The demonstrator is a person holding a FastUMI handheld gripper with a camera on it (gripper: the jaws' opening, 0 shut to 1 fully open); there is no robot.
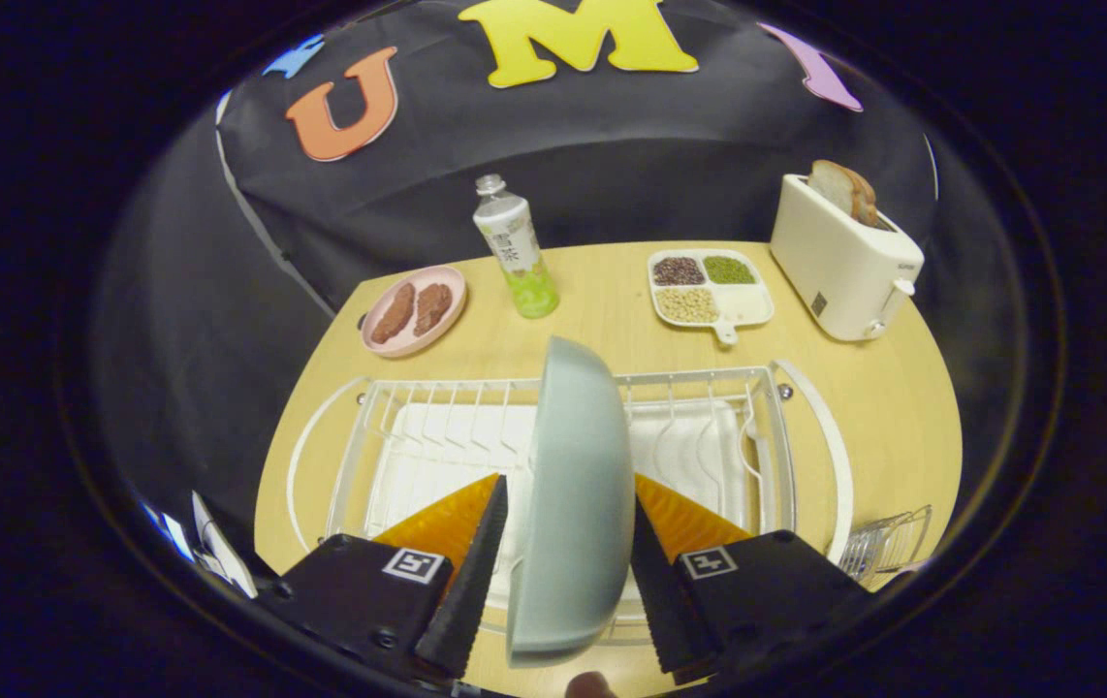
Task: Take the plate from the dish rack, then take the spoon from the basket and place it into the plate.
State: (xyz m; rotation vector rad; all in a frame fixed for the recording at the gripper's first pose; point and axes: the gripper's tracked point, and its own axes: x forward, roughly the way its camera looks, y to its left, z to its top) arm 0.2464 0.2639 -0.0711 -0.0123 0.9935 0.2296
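Note:
A pale grey-blue plate [578, 504] stands on edge between my gripper's [569, 485] two fingers, over the white wire dish rack [418, 407]. The fingers are drawn in close on either side of the plate; the right one touches its back and the left one sits at its rim. The plate's top rises above the rack's far rail. A white spoon-like utensil [757, 456] leans along the rack's right side. A small wire basket [893, 541] sits just off the rack's right front corner; what it holds is hidden.
On the wooden table [902, 407] beyond the rack are a pink plate with two brown pieces [415, 310], a clear bottle [515, 250], a white divided tray of beans [709, 286] and a white toaster with bread [844, 257].

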